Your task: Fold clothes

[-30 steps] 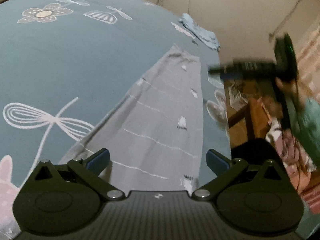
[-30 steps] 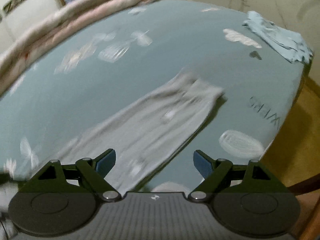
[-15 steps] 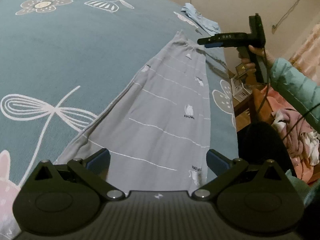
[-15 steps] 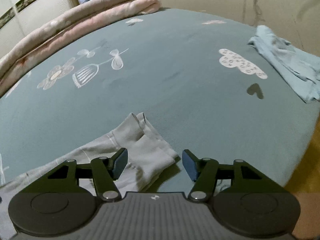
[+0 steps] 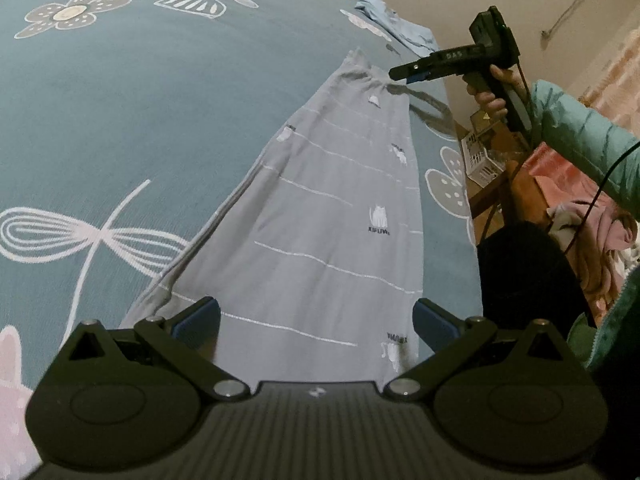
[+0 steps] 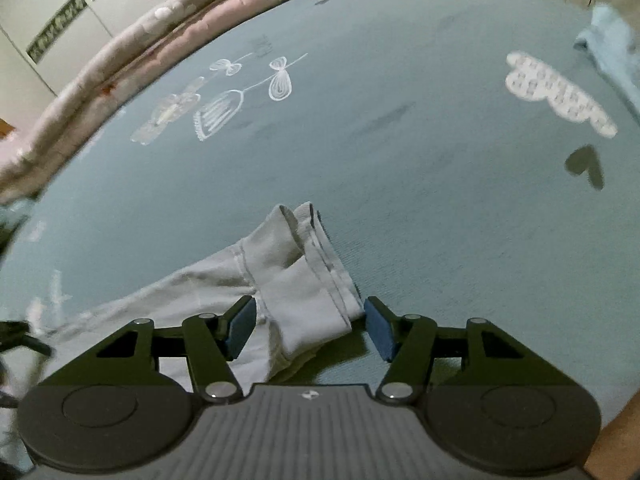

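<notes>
Grey trousers [image 5: 332,208] with thin white stripes and small cat prints lie flat and lengthwise on the blue flowered bedsheet [image 5: 140,100]. My left gripper [image 5: 316,316] hovers open over their near end, its blue pads apart above the cloth. At the far end, a hand in a teal sleeve [image 5: 580,140] holds my right gripper [image 5: 404,74]. In the right wrist view that gripper [image 6: 310,318] stands open, with the folded-over grey cuffs [image 6: 308,280] lying between its pads; neither pad presses on the cloth.
A crumpled light blue garment [image 5: 396,24] lies at the bed's far corner. A rolled pink quilt [image 6: 160,40] lines the far side. Past the bed's right edge are a white basket [image 5: 478,156] and a pile of clothes [image 5: 592,232].
The right gripper has swung across and down to the trousers' far end, and its jaws have narrowed around the cuffs. The left gripper has stayed over the near end.
</notes>
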The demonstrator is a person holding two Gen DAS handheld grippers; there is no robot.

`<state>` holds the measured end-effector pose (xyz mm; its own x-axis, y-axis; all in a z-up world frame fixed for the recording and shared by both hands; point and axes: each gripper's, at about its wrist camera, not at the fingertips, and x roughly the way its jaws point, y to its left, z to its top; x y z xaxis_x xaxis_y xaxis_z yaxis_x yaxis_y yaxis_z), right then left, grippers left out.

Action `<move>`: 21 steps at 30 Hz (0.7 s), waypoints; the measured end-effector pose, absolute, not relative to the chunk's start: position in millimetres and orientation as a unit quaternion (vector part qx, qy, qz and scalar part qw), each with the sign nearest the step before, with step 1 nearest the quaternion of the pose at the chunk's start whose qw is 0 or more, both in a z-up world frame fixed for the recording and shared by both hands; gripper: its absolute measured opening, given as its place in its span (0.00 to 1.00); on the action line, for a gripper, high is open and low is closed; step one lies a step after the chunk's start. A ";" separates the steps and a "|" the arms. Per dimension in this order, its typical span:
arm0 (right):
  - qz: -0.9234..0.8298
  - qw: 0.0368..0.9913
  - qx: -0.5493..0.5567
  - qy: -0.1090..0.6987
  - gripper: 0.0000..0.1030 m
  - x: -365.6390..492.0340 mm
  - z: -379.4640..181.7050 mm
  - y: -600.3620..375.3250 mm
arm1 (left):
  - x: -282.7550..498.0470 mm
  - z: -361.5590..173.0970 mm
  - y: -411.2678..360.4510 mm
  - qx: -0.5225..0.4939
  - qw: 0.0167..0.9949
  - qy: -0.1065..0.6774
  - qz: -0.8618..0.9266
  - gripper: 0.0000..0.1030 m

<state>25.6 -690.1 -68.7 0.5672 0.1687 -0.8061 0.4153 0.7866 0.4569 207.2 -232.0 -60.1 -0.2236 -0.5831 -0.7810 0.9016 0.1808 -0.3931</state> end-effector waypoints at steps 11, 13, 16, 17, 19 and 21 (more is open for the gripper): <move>-0.032 0.814 0.413 0.407 0.34 13.8 -89.1 -714.7 | 208.0 -59.8 -234.8 0.172 0.597 0.478 -0.621 0.99; -0.059 0.819 0.387 0.419 0.18 14.0 -85.6 -709.9 | 208.9 -59.8 -233.9 0.169 0.597 0.477 -0.622 0.99; -0.089 0.821 0.372 0.424 0.17 17.1 -77.9 -699.2 | 208.7 -60.3 -232.5 0.167 0.598 0.474 -0.624 0.99; -0.101 0.823 0.359 0.428 0.16 20.0 -73.6 -692.8 | 208.5 -60.5 -231.9 0.166 0.599 0.472 -0.625 0.99; -0.119 0.825 0.343 0.434 0.15 24.0 -66.5 -683.2 | 208.2 -60.7 -230.2 0.164 0.600 0.468 -0.627 0.99; -0.141 0.826 0.332 0.434 0.14 25.2 -56.3 -673.7 | 207.9 -60.4 -229.0 0.164 0.601 0.466 -0.629 0.99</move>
<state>25.2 -673.7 -56.3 0.5843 0.0560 -0.8096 0.5204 0.7397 0.4267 207.9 -229.0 -60.4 -0.2242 -0.6032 -0.7654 0.9079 0.1561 -0.3890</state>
